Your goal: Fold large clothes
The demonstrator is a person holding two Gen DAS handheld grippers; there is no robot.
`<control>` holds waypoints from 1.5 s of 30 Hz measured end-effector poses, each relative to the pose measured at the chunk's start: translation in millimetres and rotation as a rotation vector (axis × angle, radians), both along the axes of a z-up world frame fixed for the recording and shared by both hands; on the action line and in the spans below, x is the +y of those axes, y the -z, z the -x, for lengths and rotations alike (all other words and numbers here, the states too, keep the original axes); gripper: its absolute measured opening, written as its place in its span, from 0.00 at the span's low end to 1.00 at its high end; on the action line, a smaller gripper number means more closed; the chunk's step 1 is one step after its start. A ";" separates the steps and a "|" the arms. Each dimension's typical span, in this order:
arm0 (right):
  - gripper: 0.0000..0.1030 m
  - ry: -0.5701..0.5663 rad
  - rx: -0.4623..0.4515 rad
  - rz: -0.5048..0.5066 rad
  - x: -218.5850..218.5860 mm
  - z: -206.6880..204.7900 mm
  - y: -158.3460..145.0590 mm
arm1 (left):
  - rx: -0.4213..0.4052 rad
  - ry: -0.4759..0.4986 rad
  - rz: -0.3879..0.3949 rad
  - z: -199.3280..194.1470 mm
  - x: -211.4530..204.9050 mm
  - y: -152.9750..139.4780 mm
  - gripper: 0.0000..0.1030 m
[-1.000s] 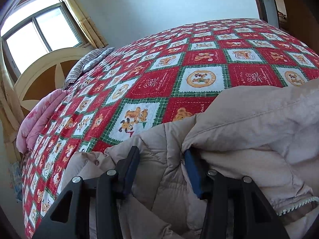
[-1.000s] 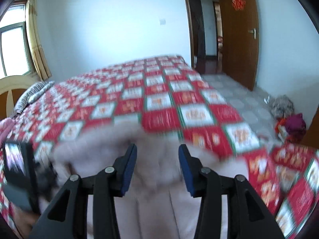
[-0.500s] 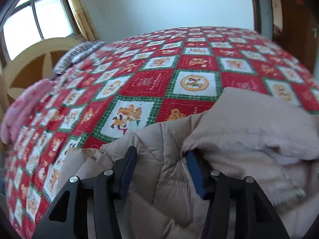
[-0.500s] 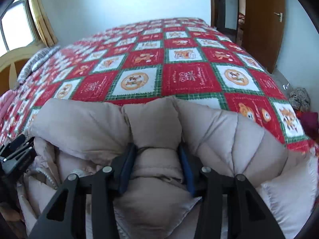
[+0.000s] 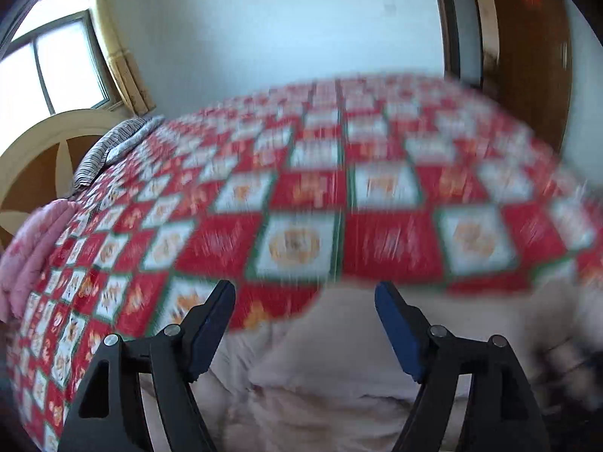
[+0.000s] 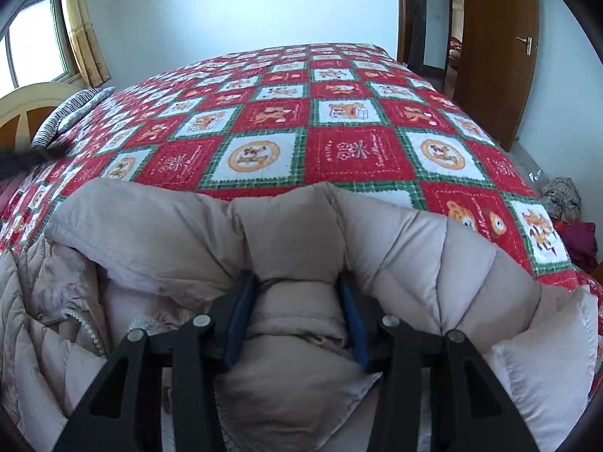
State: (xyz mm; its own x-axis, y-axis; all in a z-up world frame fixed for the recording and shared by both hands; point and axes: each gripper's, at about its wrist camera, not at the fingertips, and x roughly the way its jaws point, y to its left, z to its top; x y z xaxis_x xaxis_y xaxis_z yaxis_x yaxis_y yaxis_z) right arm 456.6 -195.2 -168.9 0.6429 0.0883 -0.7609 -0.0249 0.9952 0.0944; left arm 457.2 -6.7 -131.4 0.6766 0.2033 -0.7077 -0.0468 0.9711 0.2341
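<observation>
Right in front of us, our right gripper (image 6: 297, 301) squeezes a fat fold of the puffy beige coat (image 6: 414, 256). Its blue pads (image 6: 241, 316) press in on both sides of the fold, so the hold is firm.

Our left gripper (image 5: 305, 316) is not holding anything. Its jaws have just been opening, and now they stand wide apart. The coat (image 5: 339, 376) lies below them and the pads do not touch it. That view is blurry, so we cannot see the small folds there.

The coat lies bunched up on the near edge of the bed, on the red and white quilt (image 6: 339, 150). We can see its zipper edge (image 6: 90, 331) on the left side, and a soft roll of cloth curves all around our right gripper.

We think we are in the middle of a fold: one side is let go and the other is kept pinned. To do it well, we should hold the right side steady so the pile does not slide. Then we can bring the open left gripper down on a new edge, grab lots of cloth, and pull slowly. Puffy coats spring back, so we should press the fold flat before letting go.

Farther off, a striped pillow (image 6: 71, 113) sits by the headboard (image 5: 34, 158). Past the bed are the window (image 5: 56, 71) and a brown door (image 6: 497, 49).
</observation>
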 end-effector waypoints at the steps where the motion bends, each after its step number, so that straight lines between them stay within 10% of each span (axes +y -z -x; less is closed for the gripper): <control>1: 0.47 -0.002 -0.003 -0.007 -0.6 0.5 -0.2 | 0.044 -0.001 0.012 1.8 2.5 24.8 0.75; 15: 0.55 0.037 -0.109 -0.004 -4.6 6.0 -49.1 | 0.018 -0.018 -0.017 7.7 2.5 41.3 0.75; 19: 0.56 -0.002 0.059 0.067 0.0 -20.9 -5.7 | 0.017 -0.016 -0.014 7.9 2.0 41.1 0.75; 34: 0.67 0.008 0.029 0.081 -1.4 -18.0 0.1 | 0.027 -0.011 -0.001 7.5 2.3 39.3 0.75; 45: 0.68 -0.032 -0.256 -0.046 -55.5 156.5 -125.0 | -0.091 0.323 0.223 170.1 56.0 -48.6 0.75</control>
